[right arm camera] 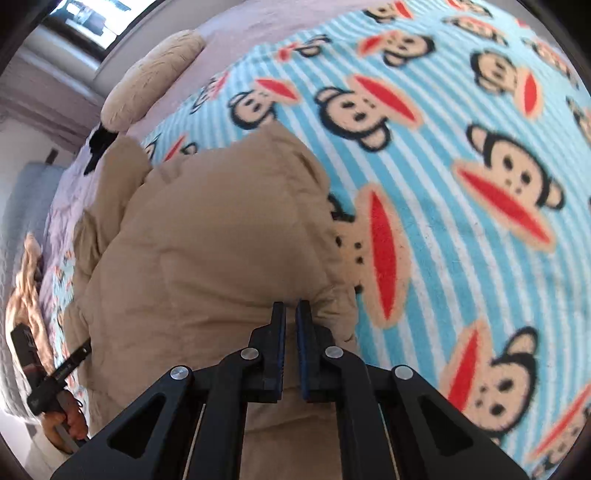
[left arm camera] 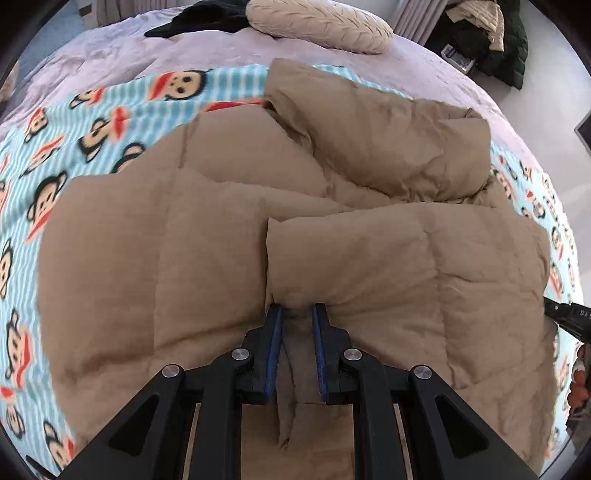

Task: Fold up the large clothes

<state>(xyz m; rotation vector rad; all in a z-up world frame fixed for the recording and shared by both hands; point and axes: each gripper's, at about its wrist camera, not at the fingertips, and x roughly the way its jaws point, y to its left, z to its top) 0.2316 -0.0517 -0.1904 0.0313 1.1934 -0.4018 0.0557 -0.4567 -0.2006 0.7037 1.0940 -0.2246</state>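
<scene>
A puffy tan jacket [left arm camera: 229, 258] lies spread on a monkey-print blanket [left arm camera: 48, 155], with one sleeve [left arm camera: 388, 147] folded across its upper part. My left gripper [left arm camera: 296, 314] points steeply down at the near hem, its blue pads [left arm camera: 274, 354] shut on a fold of the tan fabric that hangs between them. In the right wrist view the jacket [right arm camera: 207, 251] fills the left half. My right gripper [right arm camera: 290, 308] is shut on the jacket's edge near the blanket [right arm camera: 461, 221], with only a thin gap between its pads. The left gripper's black body [right arm camera: 55, 373] and a hand show at the far left.
A beige pillow [left arm camera: 317, 26] and a dark garment [left arm camera: 207, 18] lie at the head of the lilac-covered bed [left arm camera: 110, 59]. A pile of clothes [left arm camera: 491, 33] sits beyond the bed's far right corner. A window [right arm camera: 92, 18] is beyond the pillow [right arm camera: 155, 74].
</scene>
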